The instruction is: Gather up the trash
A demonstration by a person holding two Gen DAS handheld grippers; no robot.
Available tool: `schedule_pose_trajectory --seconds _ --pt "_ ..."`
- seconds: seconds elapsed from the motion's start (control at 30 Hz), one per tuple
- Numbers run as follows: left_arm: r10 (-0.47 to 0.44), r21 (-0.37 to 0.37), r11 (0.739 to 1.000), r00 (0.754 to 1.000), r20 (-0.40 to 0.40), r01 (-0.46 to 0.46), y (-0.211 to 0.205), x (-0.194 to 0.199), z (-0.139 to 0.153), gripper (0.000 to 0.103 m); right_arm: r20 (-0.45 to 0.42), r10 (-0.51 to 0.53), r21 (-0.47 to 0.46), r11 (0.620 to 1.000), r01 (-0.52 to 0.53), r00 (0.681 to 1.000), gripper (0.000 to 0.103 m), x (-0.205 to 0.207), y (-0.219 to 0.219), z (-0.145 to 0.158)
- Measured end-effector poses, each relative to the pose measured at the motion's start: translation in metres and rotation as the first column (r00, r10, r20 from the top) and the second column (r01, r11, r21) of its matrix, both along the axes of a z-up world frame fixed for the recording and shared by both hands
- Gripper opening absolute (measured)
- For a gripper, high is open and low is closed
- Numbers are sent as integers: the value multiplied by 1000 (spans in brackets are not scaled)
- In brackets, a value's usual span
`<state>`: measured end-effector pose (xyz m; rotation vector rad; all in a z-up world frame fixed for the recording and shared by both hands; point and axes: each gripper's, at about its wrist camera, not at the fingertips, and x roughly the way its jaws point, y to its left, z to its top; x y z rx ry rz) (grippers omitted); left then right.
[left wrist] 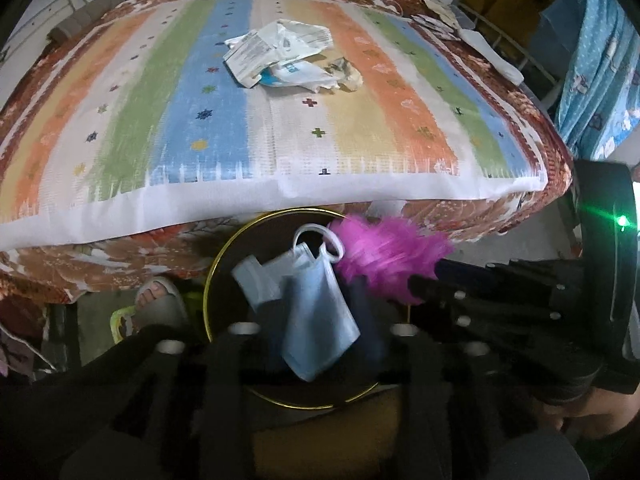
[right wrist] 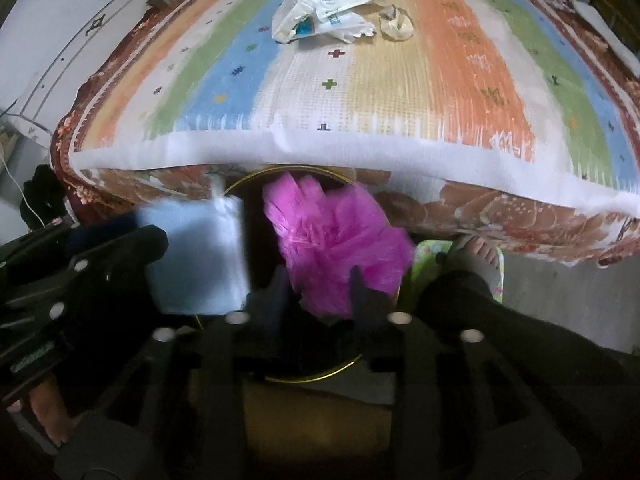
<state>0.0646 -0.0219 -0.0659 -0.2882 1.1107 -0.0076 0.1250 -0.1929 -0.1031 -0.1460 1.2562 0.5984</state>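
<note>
My left gripper [left wrist: 320, 332] is shut on a light blue face mask [left wrist: 316, 312] and holds it over a round dark bin with a gold rim [left wrist: 210, 280]. My right gripper [right wrist: 320, 284] is shut on a crumpled pink plastic bag [right wrist: 336, 240] over the same bin [right wrist: 248, 182]. In the left wrist view the pink bag [left wrist: 384, 252] shows to the right of the mask. In the right wrist view the mask [right wrist: 196, 256] shows to the left. Crumpled white wrappers [left wrist: 280, 56] lie on the striped mat [left wrist: 160, 120] on the bed, also in the right wrist view [right wrist: 328, 8].
The bed edge with its flowered sheet [left wrist: 120, 256] overhangs the bin's far side. A foot in a sandal [left wrist: 156, 300] stands left of the bin; it also shows in the right wrist view [right wrist: 476, 252]. A small crumpled beige scrap [right wrist: 396, 20] lies beside the wrappers.
</note>
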Motion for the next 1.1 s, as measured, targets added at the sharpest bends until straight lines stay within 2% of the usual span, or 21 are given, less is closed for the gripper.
schedule_pose_trajectory --seconds 0.17,0.4,0.47,0.67,0.77,0.93,1.1 --pt "36 -26 999 999 18 -36 9 0 5 47 2 -10 23 1000 10 1000 41 1 -2 2" --pt "110 -111 988 993 31 -106 33 6 12 60 -2 -22 86 996 22 1000 51 8 -4 11" --pt "127 -124 985 991 42 -121 39 8 16 67 -6 -31 107 994 31 1000 53 12 -5 14" --pt "164 -146 977 985 58 -154 55 22 27 76 22 -31 133 991 28 999 58 26 1 30" --pt "187 -133 975 980 67 -177 66 31 35 82 39 -17 145 989 11 999 64 34 5 39" --pt "203 -91 976 977 67 -197 82 54 45 83 70 -20 168 986 8 997 69 55 9 55" --pt "229 -77 972 971 67 -224 99 82 51 90 117 -37 179 984 16 992 77 83 14 72"
